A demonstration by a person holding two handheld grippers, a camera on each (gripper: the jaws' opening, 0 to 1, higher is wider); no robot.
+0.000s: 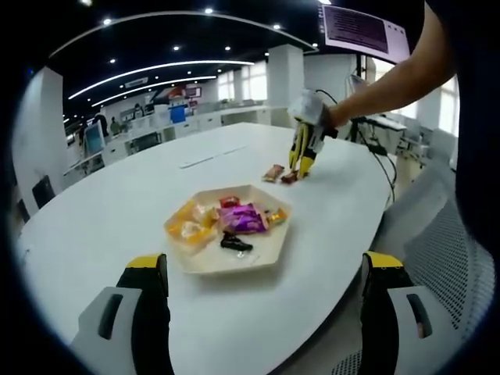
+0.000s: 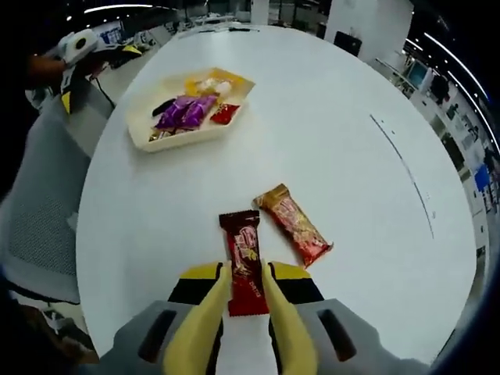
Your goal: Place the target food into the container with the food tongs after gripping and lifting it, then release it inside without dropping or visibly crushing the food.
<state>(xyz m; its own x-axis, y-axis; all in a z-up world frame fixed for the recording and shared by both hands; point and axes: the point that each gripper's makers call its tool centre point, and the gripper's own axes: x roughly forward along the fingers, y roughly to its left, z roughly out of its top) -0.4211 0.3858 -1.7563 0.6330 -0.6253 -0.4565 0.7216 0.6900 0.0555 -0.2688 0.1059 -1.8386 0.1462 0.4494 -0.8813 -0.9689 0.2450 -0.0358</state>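
A dark red snack bar (image 2: 244, 251) lies flat on the white table (image 2: 328, 133), and my right gripper (image 2: 245, 273) holds yellow food tongs whose two arms press its long sides near its lower end. An orange-red bar (image 2: 294, 223) lies just right of it. The beige hexagonal tray (image 2: 148, 134) sits farther off with purple, yellow, red and black packets in it. In the left gripper view the tray (image 1: 203, 264) is just ahead of my left gripper (image 1: 266, 262), which is wide open and holds nothing. Beyond it the right gripper (image 1: 303, 160) stands over the red bar (image 1: 290, 178).
A grey mesh chair (image 1: 449, 258) stands at the table's near edge, and shows again as the mesh chair (image 2: 39, 211) beside the tray. A black cable (image 1: 380, 160) crosses the table's right side. A person's arm (image 1: 391, 82) reaches over the table.
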